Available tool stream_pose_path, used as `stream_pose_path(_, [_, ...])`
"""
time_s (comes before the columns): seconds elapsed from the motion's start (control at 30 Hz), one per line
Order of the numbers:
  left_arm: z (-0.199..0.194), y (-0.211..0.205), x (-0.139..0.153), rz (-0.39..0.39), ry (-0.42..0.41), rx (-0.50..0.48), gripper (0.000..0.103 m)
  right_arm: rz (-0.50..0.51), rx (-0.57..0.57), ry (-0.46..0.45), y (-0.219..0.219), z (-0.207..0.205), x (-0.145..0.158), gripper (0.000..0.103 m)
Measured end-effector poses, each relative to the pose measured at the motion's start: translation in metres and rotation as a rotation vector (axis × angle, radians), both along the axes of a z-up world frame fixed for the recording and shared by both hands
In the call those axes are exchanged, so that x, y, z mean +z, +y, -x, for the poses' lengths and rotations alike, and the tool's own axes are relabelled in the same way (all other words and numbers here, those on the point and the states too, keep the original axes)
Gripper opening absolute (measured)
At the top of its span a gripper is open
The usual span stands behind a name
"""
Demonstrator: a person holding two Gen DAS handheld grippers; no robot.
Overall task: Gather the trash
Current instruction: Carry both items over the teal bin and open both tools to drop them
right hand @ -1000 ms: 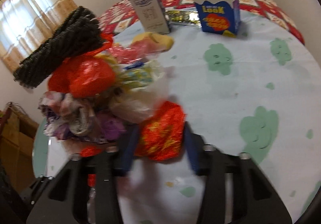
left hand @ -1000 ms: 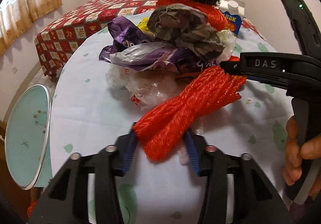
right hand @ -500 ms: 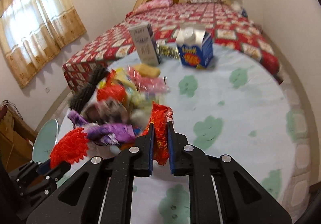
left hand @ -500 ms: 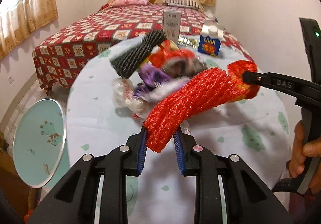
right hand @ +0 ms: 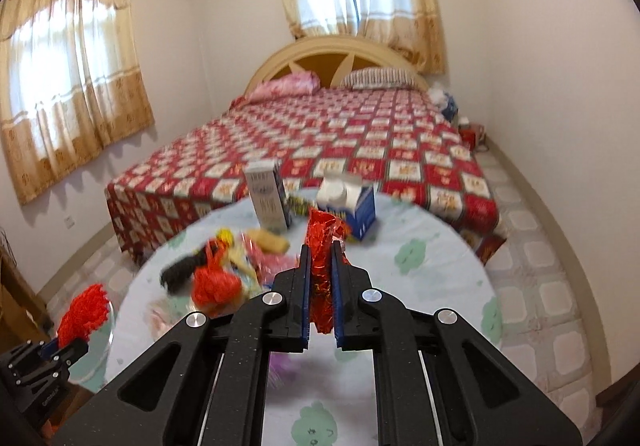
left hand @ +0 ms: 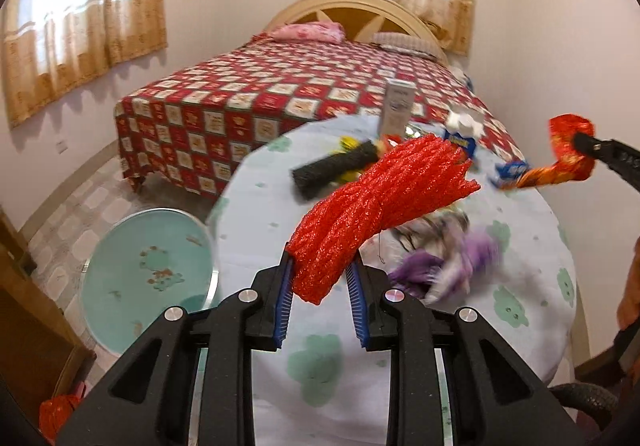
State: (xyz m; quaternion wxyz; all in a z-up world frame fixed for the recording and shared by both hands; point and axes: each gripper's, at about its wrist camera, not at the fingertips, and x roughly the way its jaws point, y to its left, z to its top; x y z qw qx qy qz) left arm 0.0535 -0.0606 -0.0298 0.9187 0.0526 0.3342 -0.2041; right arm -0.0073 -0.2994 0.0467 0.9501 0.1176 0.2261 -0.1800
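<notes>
Left gripper (left hand: 318, 288): jaws nearly closed, blue pads pinching the near end of a red net (left hand: 376, 206). The net sticks up and away from the jaws, its far end fanned out in the air above the table (left hand: 256, 230).

Right gripper (right hand: 320, 286): jaws tight together on a red wrapper (right hand: 323, 266). The crinkled foil stands up between the pads, its top poking out past the tips. From the left camera the same wrapper hangs off the gripper's tip at the right, clear of the table.

Both pieces are held off the tabletop.

On the table, round, pale cloth with green prints: a loose heap of trash. A black net roll (left hand: 332, 170) lies on the far left of the heap. A purple wrapper (left hand: 452, 262) lies nearer, blurred. A red bag (right hand: 212, 282) sits beside the black roll, with yellow and pink scraps around it, too blurred to name.

At the table's far edge: a grey carton (right hand: 267, 202) upright, and a blue carton (right hand: 354, 206) with a white cap just right of it.

Beyond the table: a bed (right hand: 320, 142) with a red checked cover. Left of the table, lower down: a round stool (left hand: 148, 274).
</notes>
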Motion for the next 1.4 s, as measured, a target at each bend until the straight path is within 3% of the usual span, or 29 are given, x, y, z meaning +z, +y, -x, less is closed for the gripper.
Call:
stream_pose_path(0.1, [0.0, 0.012, 0.005, -0.002, -0.013, 0.032, 0.025, 0.011, 0.004, -0.034, 0.003, -0.001, 0.014, 0.01])
stream_pose_path(0.23, [-0.004, 0.031, 0.011, 0.013, -0.02, 0.079, 0.025, -0.047, 0.076, -0.054, 0.017, -0.015, 0.023, 0.01])
stream_pose_path(0.53, [-0.014, 0.099, 0.008, -0.003, -0.023, 0.258, 0.025, -0.112, 0.286, -0.028, 0.111, -0.066, 0.008, 0.01])
stream_pose_path(0.93, [-0.042, 0.18, -0.018, -0.049, 0.025, 0.473, 0.025, -0.144, 0.513, 0.073, 0.23, -0.128, -0.035, 0.01])
stream_pose_path(1.4, [-0.082, 0.184, -0.073, -0.128, 0.161, 0.527, 0.025, -0.184, 0.62, 0.275, 0.29, -0.183, -0.106, 0.01])
